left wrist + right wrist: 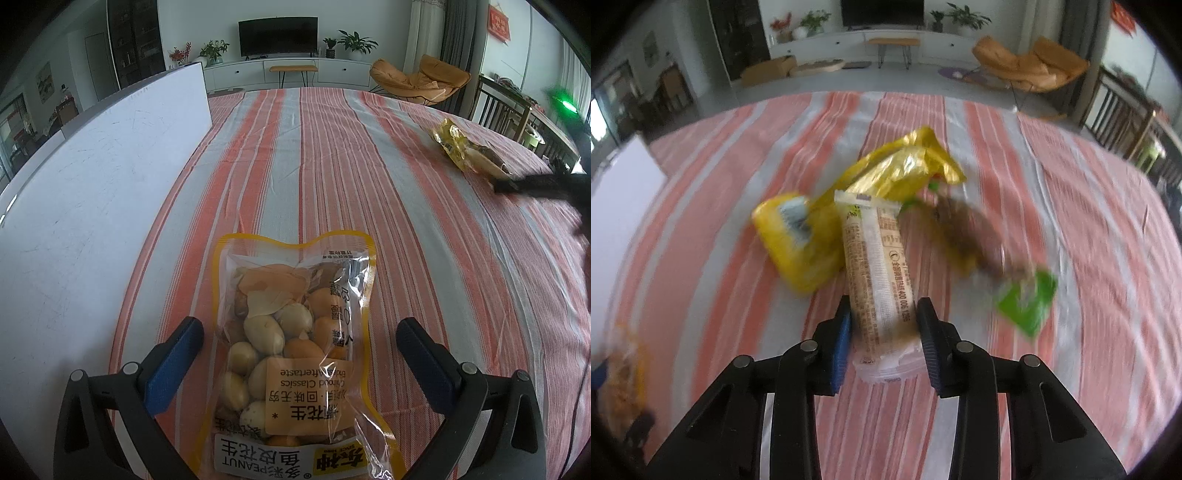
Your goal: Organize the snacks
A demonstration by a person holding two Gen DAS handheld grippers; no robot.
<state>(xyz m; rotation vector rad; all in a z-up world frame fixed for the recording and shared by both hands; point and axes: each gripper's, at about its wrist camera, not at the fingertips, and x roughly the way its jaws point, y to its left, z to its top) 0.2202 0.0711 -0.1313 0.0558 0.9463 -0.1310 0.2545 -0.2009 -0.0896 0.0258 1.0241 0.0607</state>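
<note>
Between the blue pads of the right hand-held gripper [882, 325] sits a long, pale snack bar in a printed wrapper [877, 266], clamped near its close end; its long axis runs straight ahead along the fingers, the far end pointing away and slightly left. Just beyond and left of the bar lies a yellow packet [801, 243], with a crumpled gold foil bag [908, 166] behind it, touching the bar's far end. To the right, a blurred brown snack with a green corner [1027, 299] lies on the striped tabletop [1071, 206].

The left hand-held gripper [299, 343] stands wide, its pads clear of the peanut packet [295, 350] lying flat between them, long axis along the fingers, printed label end nearest the camera. A white board [92, 221] lies left of it.
</note>
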